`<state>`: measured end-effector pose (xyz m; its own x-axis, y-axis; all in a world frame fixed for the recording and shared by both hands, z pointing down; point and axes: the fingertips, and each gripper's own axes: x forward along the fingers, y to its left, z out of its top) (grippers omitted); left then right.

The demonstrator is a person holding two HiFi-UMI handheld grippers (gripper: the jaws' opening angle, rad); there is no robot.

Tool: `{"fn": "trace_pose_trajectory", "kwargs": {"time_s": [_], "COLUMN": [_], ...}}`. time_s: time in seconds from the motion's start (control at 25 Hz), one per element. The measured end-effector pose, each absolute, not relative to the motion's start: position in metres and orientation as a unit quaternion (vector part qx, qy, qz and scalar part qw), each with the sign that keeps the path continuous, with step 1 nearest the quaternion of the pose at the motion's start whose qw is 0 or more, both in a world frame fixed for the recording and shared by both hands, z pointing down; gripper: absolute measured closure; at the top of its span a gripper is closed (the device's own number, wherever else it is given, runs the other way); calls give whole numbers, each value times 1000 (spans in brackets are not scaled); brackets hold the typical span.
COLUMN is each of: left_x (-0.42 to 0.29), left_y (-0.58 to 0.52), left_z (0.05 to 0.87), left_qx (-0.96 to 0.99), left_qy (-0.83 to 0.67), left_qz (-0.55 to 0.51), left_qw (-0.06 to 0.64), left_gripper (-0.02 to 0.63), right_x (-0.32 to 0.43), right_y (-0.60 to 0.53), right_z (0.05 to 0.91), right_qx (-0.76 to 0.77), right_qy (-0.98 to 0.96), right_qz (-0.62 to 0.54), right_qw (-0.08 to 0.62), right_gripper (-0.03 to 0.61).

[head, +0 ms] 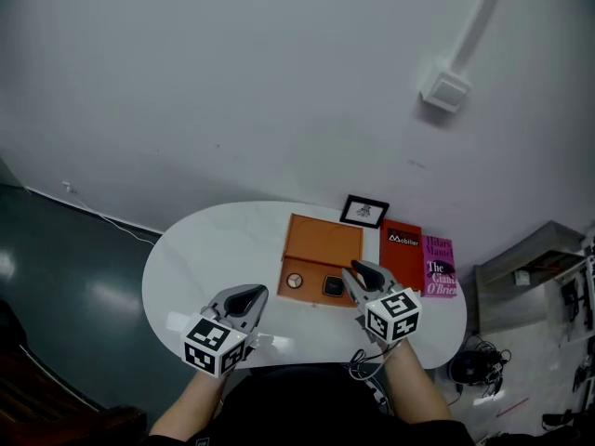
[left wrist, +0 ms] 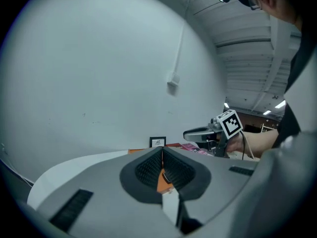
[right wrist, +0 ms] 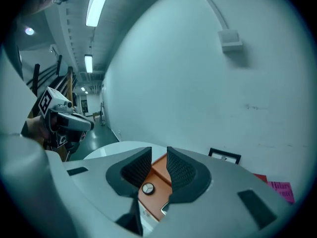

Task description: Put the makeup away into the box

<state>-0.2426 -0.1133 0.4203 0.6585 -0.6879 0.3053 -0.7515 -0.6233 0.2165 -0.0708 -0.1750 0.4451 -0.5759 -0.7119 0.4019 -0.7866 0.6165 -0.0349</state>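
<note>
An open orange box (head: pixel 310 292) lies on the white table (head: pixel 204 249), its lid (head: pixel 325 238) flat behind it. Inside are a round compact (head: pixel 295 281) and a black square compact (head: pixel 334 286). My right gripper (head: pixel 356 269) hovers over the box's right side; in the right gripper view its jaws (right wrist: pixel 158 158) stand a little apart with nothing between them, and the box (right wrist: pixel 159 176) and round compact (right wrist: pixel 147 188) show below. My left gripper (head: pixel 249 293) is held above the table's near edge, left of the box, its pads (left wrist: pixel 148 168) meeting, empty.
A small framed picture (head: pixel 364 211) stands behind the box. A red book (head: pixel 402 254) and a pink book (head: pixel 439 266) lie to the right. A white wall rises behind the table. The floor to the left is dark green.
</note>
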Motion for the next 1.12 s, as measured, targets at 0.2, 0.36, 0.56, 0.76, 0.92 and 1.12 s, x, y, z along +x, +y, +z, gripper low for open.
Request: {"fn": "trace_pose_trajectory", "kwargs": {"time_s": [0.2,0.36,0.56,0.76,0.92,1.12], "left_x": [-228,-208,-177,-146,-131,-126], "left_y": [-130,-149,-165,-178,-188,-201], "left_z": [398,377,348,321,305,300], "left_qx": [891,881,877,876,877,875], "left_qy": [-421,-446,-463,-470,-473,-477], "left_qz": [106,108,93,67,71,73], "left_qw": [134,113,91,79,42,38], "left_gripper": [600,600,600,600,600,600], "right_x": [-40,-22,-4,9,13,12], "right_y": [-178,-178,-177,-179,-185,-190], "right_z": [409,382,336,284,270,280], "right_qx": [435,413,362,352,399,409], "right_qy": [-887,-903,-930,-936,-916,-912], "right_qz": [87,73,39,7,-6,-18], "right_qw": [128,94,59,-13,-51,-32], "right_gripper": [476,511,538,543,543,543]}}
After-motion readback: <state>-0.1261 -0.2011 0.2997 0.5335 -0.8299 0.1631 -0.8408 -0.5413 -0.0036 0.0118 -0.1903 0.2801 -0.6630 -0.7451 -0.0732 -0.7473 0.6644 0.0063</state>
